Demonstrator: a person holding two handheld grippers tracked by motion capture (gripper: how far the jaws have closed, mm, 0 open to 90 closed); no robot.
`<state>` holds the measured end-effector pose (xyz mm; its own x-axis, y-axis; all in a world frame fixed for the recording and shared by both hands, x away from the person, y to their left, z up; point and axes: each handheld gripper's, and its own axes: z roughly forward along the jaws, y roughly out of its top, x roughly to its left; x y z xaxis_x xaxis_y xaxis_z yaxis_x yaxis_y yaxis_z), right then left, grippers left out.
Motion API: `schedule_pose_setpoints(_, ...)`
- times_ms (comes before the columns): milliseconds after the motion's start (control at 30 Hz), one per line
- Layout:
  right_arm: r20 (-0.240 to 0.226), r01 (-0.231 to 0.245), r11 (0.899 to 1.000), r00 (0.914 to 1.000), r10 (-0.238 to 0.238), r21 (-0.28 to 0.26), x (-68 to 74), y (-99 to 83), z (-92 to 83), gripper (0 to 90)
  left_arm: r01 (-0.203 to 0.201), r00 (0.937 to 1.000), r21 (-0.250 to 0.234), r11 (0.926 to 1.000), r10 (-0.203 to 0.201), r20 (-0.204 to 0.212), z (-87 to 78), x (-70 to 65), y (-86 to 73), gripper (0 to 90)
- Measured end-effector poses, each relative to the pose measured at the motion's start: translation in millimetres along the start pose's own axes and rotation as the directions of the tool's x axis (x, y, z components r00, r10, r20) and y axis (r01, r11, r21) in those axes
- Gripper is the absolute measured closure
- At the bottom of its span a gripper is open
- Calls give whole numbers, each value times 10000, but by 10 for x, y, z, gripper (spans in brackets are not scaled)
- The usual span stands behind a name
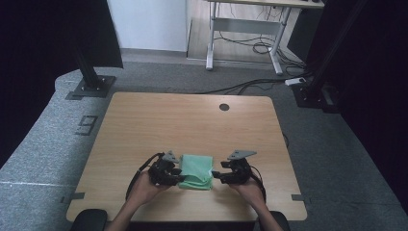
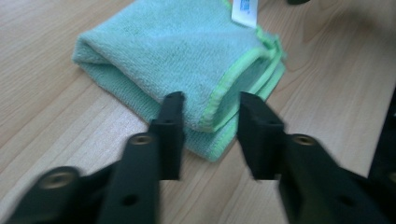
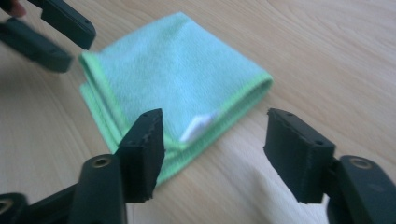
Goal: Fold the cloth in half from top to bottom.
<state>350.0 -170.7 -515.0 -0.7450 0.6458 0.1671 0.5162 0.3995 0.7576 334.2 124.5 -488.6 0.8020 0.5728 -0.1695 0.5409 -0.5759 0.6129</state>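
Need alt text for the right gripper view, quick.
A folded green cloth lies flat on the wooden table, a white tag at its near edge. The right gripper has its black jaws open just short of it, nothing between them.

Folded cloth (image 1: 196, 171) lies on tabletop (image 1: 192, 120), near edge, centre. Left gripper (image 1: 177, 174) just left of it, right gripper (image 1: 217, 175) just right.
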Motion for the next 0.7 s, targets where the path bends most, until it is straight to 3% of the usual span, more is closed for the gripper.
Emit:
schedule_pose_setpoints(167,207,212,9996,9996,-216,185,53,133,148,304,85,9992,-910,9958,-120,-371,-171,57,148,372)
schedule_pose_setpoints(267,317,285,9991,9991,-296,326,72,197,254,291,146,9962,-1143,9933,-242,-834,-111,165,246,296)
schedule_pose_setpoints(333,427,356,9982,9984,-377,480,84,220,331,285,436,9936,-1138,9925,-550,-991,8,265,268,269)
schedule_pose_setpoints(400,517,442,9969,9975,-476,652,100,224,399,284,620,9920,-1032,9927,-726,-1029,144,330,255,244)
schedule_pose_setpoints(500,606,520,9947,9965,-575,885,122,196,472,280,585,9856,-544,9968,-663,-1554,313,370,205,214)
schedule_pose_setpoints(700,757,794,9909,9932,-879,1091,194,70,419,278,354,9734,180,9992,-303,-2271,433,348,98,205)
